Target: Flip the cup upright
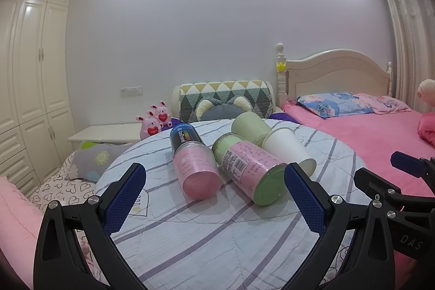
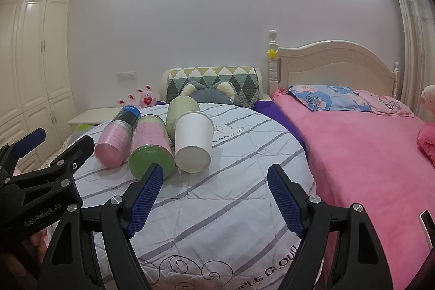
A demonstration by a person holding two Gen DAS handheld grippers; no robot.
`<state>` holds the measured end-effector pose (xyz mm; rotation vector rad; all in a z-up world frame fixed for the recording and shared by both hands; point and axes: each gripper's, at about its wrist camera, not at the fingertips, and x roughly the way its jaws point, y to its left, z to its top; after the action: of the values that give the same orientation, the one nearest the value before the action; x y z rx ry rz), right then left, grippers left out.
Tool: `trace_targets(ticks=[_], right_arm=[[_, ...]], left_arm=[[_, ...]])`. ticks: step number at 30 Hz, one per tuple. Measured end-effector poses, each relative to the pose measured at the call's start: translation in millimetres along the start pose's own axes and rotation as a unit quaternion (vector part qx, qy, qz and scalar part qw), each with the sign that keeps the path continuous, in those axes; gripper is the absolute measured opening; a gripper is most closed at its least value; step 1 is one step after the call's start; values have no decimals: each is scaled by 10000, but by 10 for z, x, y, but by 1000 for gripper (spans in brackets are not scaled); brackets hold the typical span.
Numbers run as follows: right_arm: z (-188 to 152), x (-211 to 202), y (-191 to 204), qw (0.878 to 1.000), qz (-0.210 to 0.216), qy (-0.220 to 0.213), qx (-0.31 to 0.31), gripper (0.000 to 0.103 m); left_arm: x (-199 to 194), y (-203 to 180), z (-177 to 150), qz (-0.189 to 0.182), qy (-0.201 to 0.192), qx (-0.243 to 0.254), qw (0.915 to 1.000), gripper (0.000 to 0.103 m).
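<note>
**A:** What is on the round table with the white, purple-striped quilted cover point(image 1: 217, 235)?

**B:** Four cups lie on their sides, clustered together. A white paper cup point(image 2: 193, 144) is the rightmost, base toward us, touching a green plastic cup with a pink label point(image 2: 151, 146). Left of that is a pink plastic cup with a dark blue lid point(image 2: 115, 140). A plain pale green cup point(image 2: 179, 113) lies behind.

**A:** And the grippers?

**B:** The left black gripper with blue pads point(image 1: 214, 197) is spread wide and holds nothing, near the pink and green cups. The right black gripper with blue pads point(image 2: 214, 197) is also wide open and empty, just short of the white cup. A pink-covered bed point(image 2: 367, 154) is to the right.
</note>
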<state>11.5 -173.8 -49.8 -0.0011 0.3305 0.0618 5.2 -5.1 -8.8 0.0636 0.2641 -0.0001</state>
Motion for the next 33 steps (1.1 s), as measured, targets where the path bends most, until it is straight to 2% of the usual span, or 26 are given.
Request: trace_targets(ticks=[16,27,33], right_arm=[[150,204,55,9997,85,204,-75,80],[436,681,107,9982,259,517,-159,80],[733,1111,107,9942,506,934,-183,80]], left_arm=[[205,10,109,59,267,7,9996,103],[728,119,345,138,836,-108,9963,103],[1128,189,552,238,1342,-157,9905,103]])
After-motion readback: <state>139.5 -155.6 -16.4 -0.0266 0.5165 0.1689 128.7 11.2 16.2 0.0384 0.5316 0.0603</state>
